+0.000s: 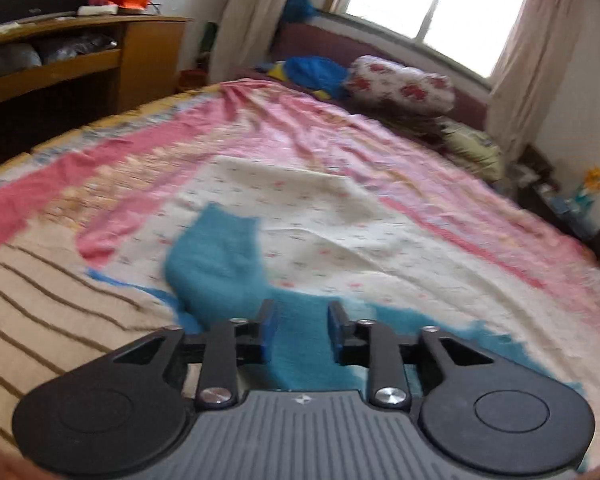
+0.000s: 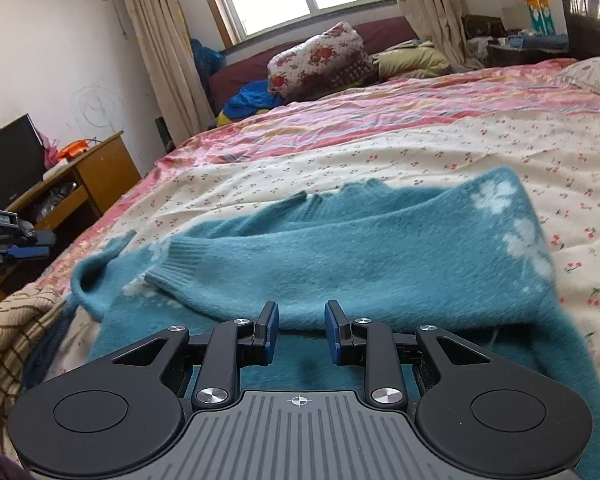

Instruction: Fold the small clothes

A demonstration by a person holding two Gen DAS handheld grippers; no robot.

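Right claw [image 2: 301, 330], spread and empty, hovers over the sweater [image 2: 380, 256], whose folded sleeve runs crosswise just ahead, while the left claw [image 1: 302, 332], also spread, sits at its edge.

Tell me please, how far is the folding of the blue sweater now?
Partly done. One sleeve of the blue sweater already lies folded across the body. In hand: nothing, since the left gripper and the right gripper both stand open above the knit with no cloth between the pads. Left: the far sleeve end lies loose on the bedsheet, and the striped garment beside it looks untouched.
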